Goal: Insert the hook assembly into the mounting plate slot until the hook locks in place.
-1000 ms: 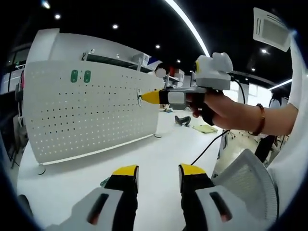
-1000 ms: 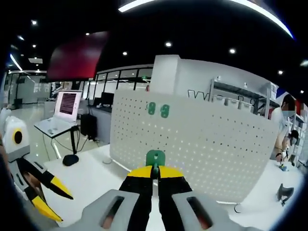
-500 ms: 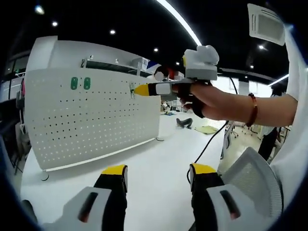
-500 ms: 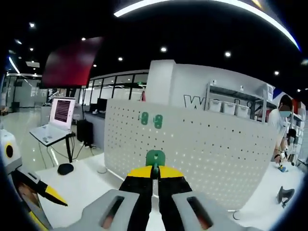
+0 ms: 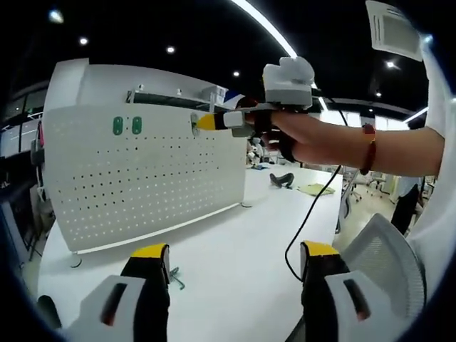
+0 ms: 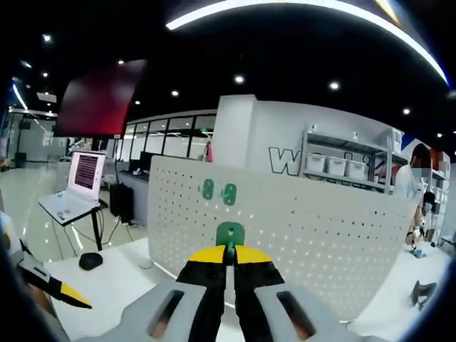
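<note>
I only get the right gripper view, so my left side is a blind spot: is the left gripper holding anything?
Observer: No, the left gripper stands wide open, with nothing between its jaws.
Operator: Anything lying near it?
Observer: A small dark green piece lies on the white table beside its left jaw.
Operator: Where does my right gripper, shut on the green plastic hook assembly, sit along the white perforated board?
Observer: Near the board's top edge, right of the two green hooks mounted there.
</note>
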The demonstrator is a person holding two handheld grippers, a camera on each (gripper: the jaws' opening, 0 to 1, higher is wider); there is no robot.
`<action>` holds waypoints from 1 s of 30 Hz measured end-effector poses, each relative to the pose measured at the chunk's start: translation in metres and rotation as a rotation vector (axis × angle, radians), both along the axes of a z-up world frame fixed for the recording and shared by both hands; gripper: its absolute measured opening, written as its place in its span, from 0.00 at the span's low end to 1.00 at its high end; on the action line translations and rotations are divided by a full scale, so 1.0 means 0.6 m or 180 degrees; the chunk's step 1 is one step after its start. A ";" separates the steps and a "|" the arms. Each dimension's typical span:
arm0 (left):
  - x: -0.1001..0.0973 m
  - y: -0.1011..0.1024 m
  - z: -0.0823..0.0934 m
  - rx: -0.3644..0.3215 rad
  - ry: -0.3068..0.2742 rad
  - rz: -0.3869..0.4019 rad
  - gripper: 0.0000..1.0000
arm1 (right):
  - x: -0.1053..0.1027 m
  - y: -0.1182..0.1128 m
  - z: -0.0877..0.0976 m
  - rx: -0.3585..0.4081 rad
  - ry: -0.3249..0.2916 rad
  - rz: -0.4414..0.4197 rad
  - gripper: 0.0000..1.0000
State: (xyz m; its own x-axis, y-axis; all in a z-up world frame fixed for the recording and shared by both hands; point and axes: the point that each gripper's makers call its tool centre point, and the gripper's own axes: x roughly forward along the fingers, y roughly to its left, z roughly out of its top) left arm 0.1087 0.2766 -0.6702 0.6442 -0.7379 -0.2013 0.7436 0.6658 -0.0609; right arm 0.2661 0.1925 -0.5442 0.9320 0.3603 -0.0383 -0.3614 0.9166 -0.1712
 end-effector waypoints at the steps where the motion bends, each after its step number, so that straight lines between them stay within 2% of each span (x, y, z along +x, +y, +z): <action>1: -0.001 0.000 0.000 0.0000 0.0003 -0.0001 0.78 | 0.001 0.000 0.001 0.0002 -0.0006 -0.0002 0.01; 5: 0.001 0.001 0.001 0.0022 -0.0047 0.0053 0.87 | 0.008 0.003 0.008 -0.0004 -0.0034 -0.0014 0.01; 10: 0.004 0.004 0.000 0.0036 -0.0053 0.0091 0.92 | 0.017 0.001 0.007 -0.0013 -0.0007 -0.0040 0.01; 17: 0.002 0.009 0.000 0.0077 -0.0055 0.0104 0.92 | 0.035 -0.005 0.005 -0.0011 0.0015 -0.0094 0.01; 30: -0.005 0.001 -0.004 0.0023 -0.0006 0.0061 0.91 | 0.061 -0.004 0.024 0.0044 -0.0028 -0.0180 0.01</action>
State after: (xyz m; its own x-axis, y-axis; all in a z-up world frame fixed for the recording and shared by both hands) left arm 0.1060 0.2771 -0.6726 0.6586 -0.7239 -0.2054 0.7309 0.6803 -0.0546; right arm 0.3027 0.1903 -0.5297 0.9512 0.3076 -0.0254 -0.3076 0.9378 -0.1613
